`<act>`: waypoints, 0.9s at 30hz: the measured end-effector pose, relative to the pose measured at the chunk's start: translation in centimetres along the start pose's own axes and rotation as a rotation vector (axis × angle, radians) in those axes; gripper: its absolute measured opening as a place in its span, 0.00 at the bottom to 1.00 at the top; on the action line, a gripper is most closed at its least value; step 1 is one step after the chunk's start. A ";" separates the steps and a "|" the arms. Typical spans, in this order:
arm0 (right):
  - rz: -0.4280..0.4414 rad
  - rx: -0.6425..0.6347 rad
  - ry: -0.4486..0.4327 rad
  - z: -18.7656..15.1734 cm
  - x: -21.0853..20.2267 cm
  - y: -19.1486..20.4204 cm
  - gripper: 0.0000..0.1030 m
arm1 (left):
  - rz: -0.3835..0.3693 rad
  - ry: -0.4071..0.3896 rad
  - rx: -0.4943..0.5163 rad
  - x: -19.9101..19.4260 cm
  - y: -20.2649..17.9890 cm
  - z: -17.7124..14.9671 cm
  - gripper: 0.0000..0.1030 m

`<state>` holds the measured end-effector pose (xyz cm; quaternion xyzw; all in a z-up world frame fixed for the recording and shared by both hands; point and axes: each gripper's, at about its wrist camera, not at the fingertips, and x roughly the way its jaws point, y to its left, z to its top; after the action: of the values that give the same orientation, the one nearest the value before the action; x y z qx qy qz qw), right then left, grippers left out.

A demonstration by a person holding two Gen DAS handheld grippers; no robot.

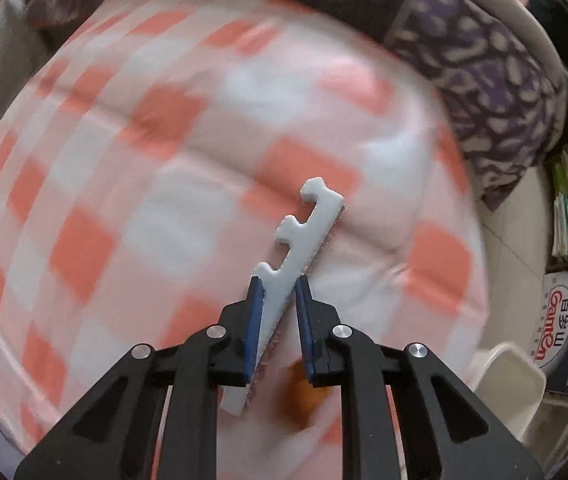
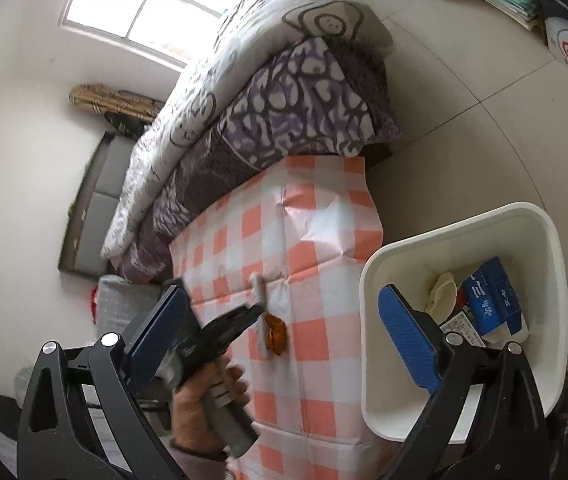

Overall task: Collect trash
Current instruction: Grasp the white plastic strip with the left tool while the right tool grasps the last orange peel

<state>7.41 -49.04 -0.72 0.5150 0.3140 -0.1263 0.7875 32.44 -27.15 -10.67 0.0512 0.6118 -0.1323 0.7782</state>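
Orange-and-white checked cloth (image 1: 131, 184) covers the counter beside a bed with a purple quilt (image 2: 296, 108). My left tool (image 1: 277, 294) is clamped on a white notched foam strip (image 1: 304, 232), held above the cloth. My right tool (image 2: 284, 320) stands wide apart over the white bin (image 2: 540, 232), which holds a blue carton (image 2: 496, 296).

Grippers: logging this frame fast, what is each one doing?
Left gripper: shut on the white foam strip.
Right gripper: open, holding nothing.
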 end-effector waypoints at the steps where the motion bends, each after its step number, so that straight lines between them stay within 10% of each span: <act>1: -0.007 -0.016 0.013 -0.4 0.5 0.4 0.90 | 0.007 -0.003 -0.011 -0.4 1.6 -0.9 0.17; 7: -0.077 -0.165 0.125 -3.9 5.1 3.8 0.90 | -0.027 -0.027 -0.127 -4.4 12.5 -9.6 0.07; 12: -0.251 -0.361 0.141 -8.8 9.6 6.9 0.90 | -0.256 -0.097 -0.330 -12.2 20.5 -18.1 0.05; 17: -0.347 -0.495 0.111 -11.9 14.1 8.6 0.87 | -0.401 -0.195 -0.363 -15.2 23.1 -20.5 0.05; 20: -0.378 -0.558 0.112 -13.1 15.4 9.4 0.87 | -0.343 -0.214 -0.314 -14.2 23.2 -20.3 0.05; 23: -0.402 -0.619 0.098 -13.4 15.6 10.2 0.87 | -0.298 -0.155 -0.334 -11.8 22.0 -19.6 0.32; 24: -0.409 -0.613 0.094 -13.1 15.7 10.1 0.87 | -0.286 -0.152 -0.336 -11.3 21.6 -19.3 0.59; 27: -0.402 -0.513 0.087 -11.7 15.7 8.8 0.87 | -0.199 -0.169 -0.305 -9.9 19.3 -17.8 0.66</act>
<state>19.84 -32.84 -7.25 0.2325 0.4643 -0.1742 0.8367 18.81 -2.87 -7.13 -0.1393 0.5594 -0.1179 0.8086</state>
